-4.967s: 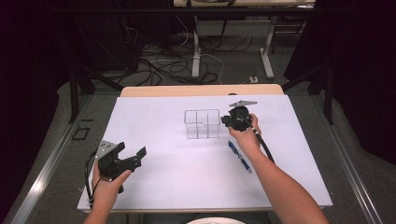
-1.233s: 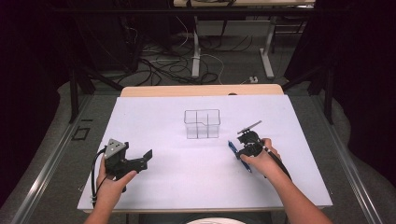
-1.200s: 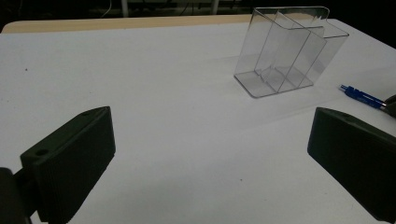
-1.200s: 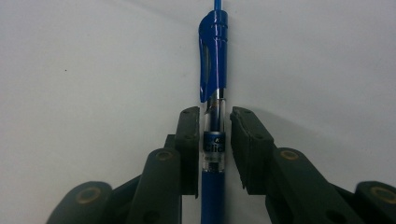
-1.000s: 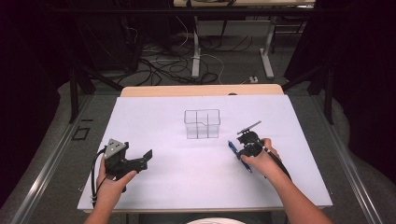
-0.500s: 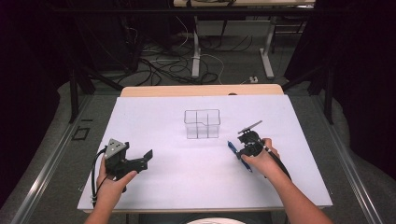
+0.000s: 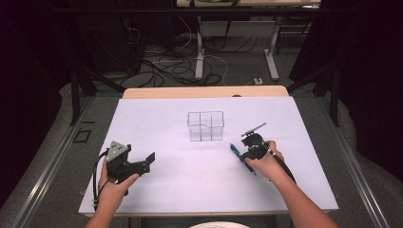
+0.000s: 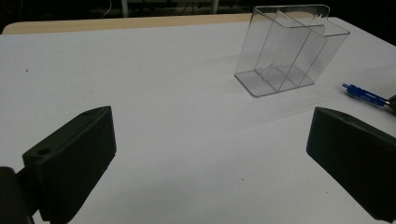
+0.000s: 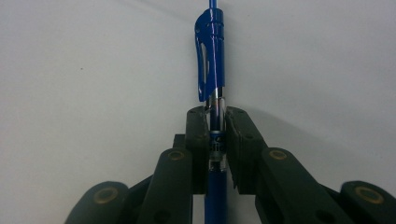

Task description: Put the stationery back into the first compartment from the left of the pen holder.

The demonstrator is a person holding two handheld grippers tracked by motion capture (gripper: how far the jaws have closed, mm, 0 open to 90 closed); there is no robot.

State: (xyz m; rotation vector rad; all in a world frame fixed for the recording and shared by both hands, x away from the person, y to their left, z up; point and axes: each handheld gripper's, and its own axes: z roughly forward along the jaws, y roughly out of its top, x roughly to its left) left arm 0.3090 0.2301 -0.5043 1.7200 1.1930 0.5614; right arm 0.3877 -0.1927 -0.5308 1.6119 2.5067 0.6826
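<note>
R gripper [image 9: 216, 140] pinches blue pen [image 9: 211, 70] mid-barrel, pen flat on white tabletop [image 7: 190, 190], just right of clear organizer [image 7: 205, 126] w/ several compartments, nothing seen inside. L gripper [image 8: 210, 158] jaws spread wide, nothing btwn, low near table's left front.

Light falls from above onto the white table [image 7: 190, 185], which reads bright and even in the high view while the floor and surroundings sink into near black. The high view is soft and a little grainy, with faint shadows beneath the clear divided container [image 7: 205, 126]. In the right gripper view the blue pen [image 9: 211, 60] carries thin glare streaks and casts a soft shadow, and the corners darken.
</note>
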